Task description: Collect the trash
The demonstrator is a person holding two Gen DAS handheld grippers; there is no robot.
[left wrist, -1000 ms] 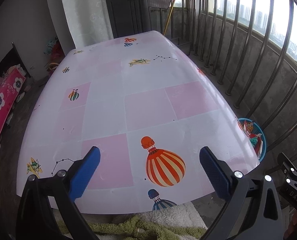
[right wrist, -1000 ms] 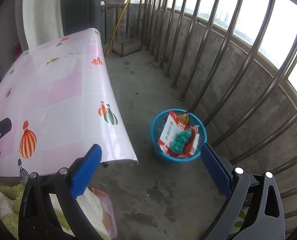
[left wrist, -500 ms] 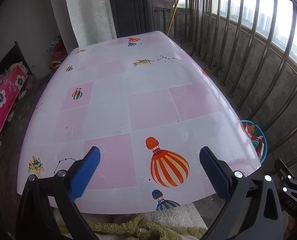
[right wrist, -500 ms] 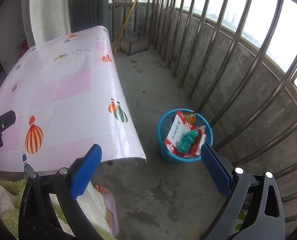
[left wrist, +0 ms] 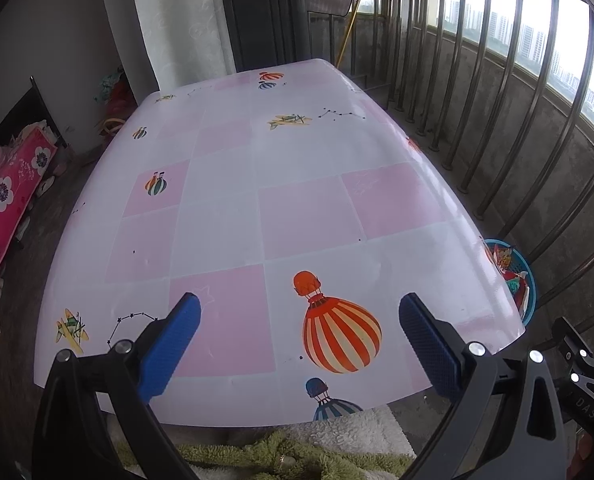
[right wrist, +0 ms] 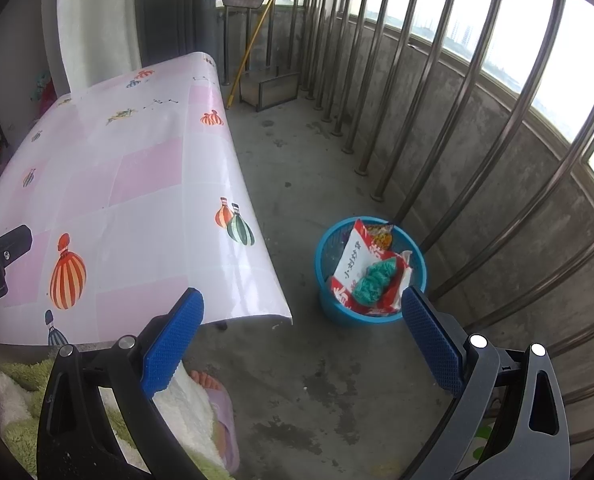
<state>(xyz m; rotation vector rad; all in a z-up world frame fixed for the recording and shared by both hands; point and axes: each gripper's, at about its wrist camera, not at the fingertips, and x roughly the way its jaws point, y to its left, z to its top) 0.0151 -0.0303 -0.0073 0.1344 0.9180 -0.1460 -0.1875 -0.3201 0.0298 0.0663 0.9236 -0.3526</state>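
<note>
The left gripper hangs released above the near edge of the tabletop, its blue pads spread wide with nothing between them. Under the gap lies a pink-and-white checked cover printed with a red striped balloon, and a smaller blue balloon sits at the very edge. A green and white fluffy garment shows below the tabletop's near edge. To the far right, part of the right gripper's black body comes into the left wrist view.

The right gripper is also released, pads wide apart and holding nothing, poised over the concrete floor beside the tabletop's right edge. Just past its right pad stands a blue basket on the floor, near the metal railing bars. In the basket are the trash pieces: a red and white snack wrapper standing tilted, a teal crumpled piece resting against it, and a yellow-orange packet behind. The same basket peeks out past the tabletop's right edge in the left wrist view.

By the left pad of the right gripper, a bare foot in a pale purple slipper rests on the floor. Further back, a yellow broom handle leans near a metal dustpan along the railing.
</note>
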